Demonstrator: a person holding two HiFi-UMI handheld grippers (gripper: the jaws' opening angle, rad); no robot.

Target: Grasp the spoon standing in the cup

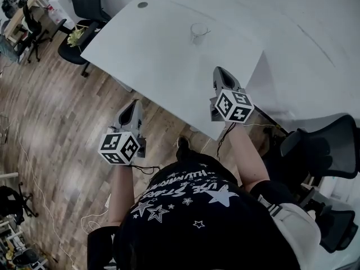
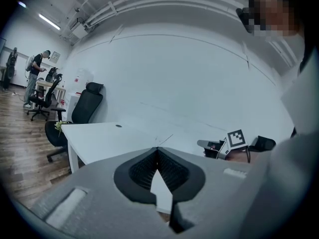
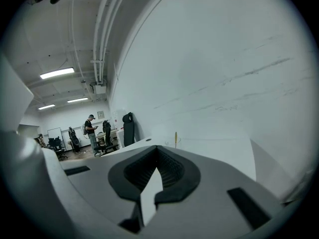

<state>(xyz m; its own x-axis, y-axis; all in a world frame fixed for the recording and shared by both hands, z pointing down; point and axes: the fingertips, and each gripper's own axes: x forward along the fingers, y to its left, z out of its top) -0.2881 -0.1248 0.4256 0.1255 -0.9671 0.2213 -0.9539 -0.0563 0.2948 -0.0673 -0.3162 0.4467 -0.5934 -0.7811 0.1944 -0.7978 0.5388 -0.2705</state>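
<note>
The white table (image 1: pixel 152 55) filled the middle of the head view. It was bare apart from one glass cup (image 1: pixel 198 32) toward its far side. With open surface all round, the cup could likely be reached from any side. A black office chair (image 1: pixel 84 7) stood off the table's end at about 10 o'clock.

The person held both tools low and close to the body, which reads as a ready pose before any reach. The right hand-held gripper (image 1: pixel 219 70) hung over the near corner of the table. Its jaws were pressed together with nothing between them. The left hand-held gripper (image 1: pixel 136 102) hung over the wood floor (image 1: pixel 50 94), short of the table's edge. Its jaws were also closed and empty.

The cup was well apart from both tools. It sat at roughly 11 o'clock from the right one and 1 o'clock from the left. The right one was nearer, so it seemed the likelier to make the grasp.

The spoon (image 3: pixel 175 136) stood upright in the cup, propped by the glass wall. Its yellowish handle rose clear above the rim, so there was a free length to pinch. In the right gripper view it showed just past the jaw tips, at about 1 o'clock. The jaws would have to spread before they could take it.
</note>
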